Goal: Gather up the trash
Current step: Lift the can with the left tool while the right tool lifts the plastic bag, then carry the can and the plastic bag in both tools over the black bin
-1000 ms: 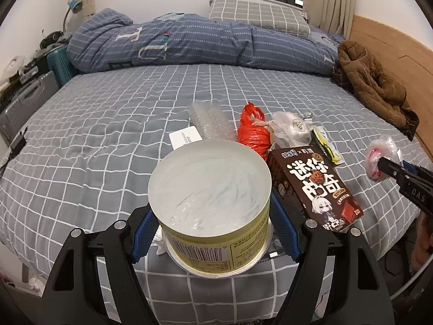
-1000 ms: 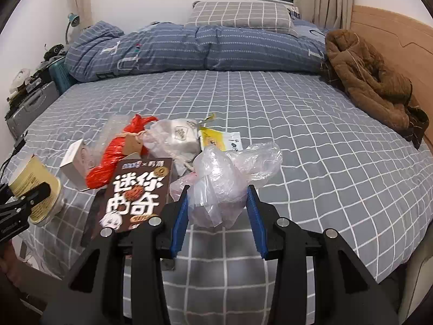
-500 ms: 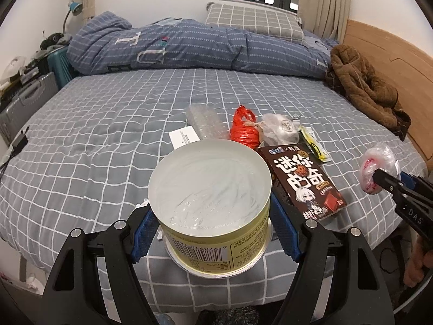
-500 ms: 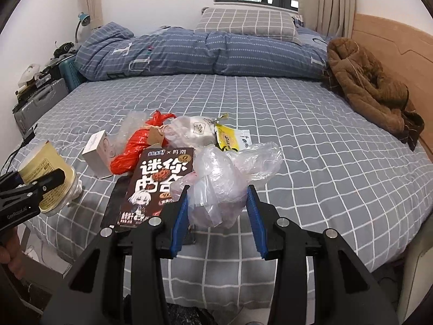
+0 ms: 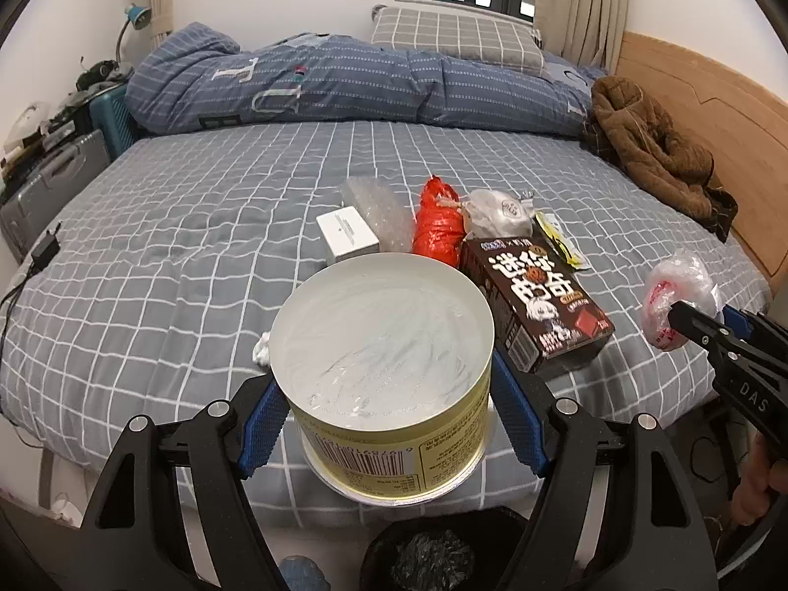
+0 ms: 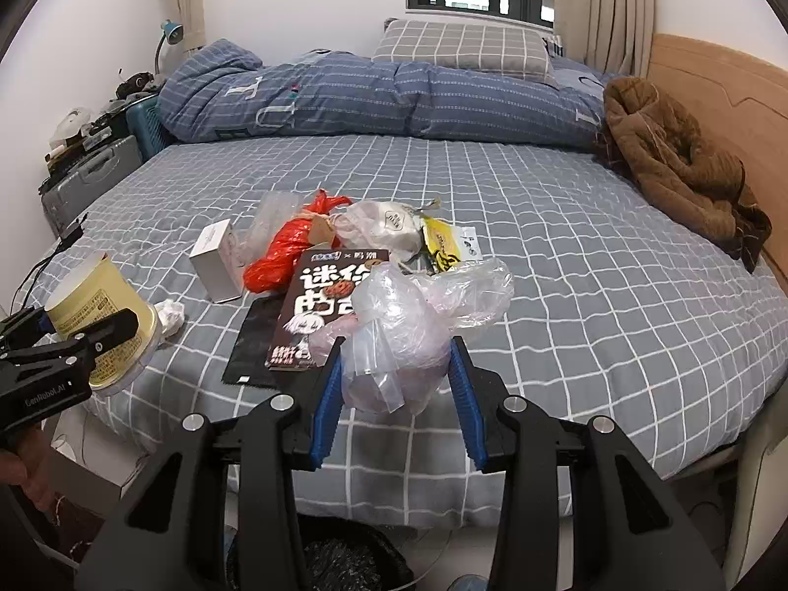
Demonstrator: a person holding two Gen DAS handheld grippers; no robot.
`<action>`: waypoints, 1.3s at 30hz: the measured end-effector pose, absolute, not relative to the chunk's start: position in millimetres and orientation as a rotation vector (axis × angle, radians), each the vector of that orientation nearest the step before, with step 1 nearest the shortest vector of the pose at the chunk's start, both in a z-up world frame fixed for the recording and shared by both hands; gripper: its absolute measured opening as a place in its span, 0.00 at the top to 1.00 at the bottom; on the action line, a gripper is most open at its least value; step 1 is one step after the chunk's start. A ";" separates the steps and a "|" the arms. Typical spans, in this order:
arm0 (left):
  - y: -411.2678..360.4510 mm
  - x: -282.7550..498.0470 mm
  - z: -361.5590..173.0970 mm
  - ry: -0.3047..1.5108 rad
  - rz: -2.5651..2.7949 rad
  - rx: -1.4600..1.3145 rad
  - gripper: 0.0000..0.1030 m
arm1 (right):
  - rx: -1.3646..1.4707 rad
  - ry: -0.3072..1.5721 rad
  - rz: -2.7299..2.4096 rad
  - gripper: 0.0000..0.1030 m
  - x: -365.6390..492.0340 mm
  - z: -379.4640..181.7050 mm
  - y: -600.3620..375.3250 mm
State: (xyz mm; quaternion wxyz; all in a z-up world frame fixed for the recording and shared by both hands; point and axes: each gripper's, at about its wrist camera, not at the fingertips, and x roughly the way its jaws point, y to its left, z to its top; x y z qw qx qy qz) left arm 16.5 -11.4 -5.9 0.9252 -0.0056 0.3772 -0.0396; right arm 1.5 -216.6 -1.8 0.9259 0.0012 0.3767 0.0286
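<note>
Grey checked bed is seen ahead of both tongs. Brown box and red bag are laid just beyond left tongs, which are clamped on yellow tub, held off the bed's near edge. Clear plastic bag is pinched in right tongs. Black bin is seen below.

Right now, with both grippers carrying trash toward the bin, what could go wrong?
The left gripper grips the yellow tub low on its wall, so it might tip out. The crumpled plastic bag in the right gripper is loose and could slip. The black-lined bin sits below the bed edge, partly hidden, so a drop may miss.
</note>
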 end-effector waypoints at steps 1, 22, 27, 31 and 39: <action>-10.9 13.8 -5.8 0.775 -0.081 -0.014 0.29 | 0.003 0.772 0.061 0.62 -1.6 -1.4 -215.5; -9.1 -42.2 -22.1 0.817 -0.078 -0.029 0.29 | 0.049 0.809 0.116 0.62 -63.4 -10.3 -201.7; -6.6 -56.6 -31.5 0.839 -0.074 -0.033 0.29 | 0.051 0.829 0.124 0.62 -76.4 -16.5 -195.4; -3.0 -70.2 -37.2 0.850 -0.069 -0.041 0.29 | 0.055 0.844 0.129 0.62 -88.1 -21.6 -190.7; 6.0 -97.5 -47.5 0.879 -0.058 -0.062 0.29 | 0.055 0.873 0.141 0.62 -106.7 -29.3 -178.9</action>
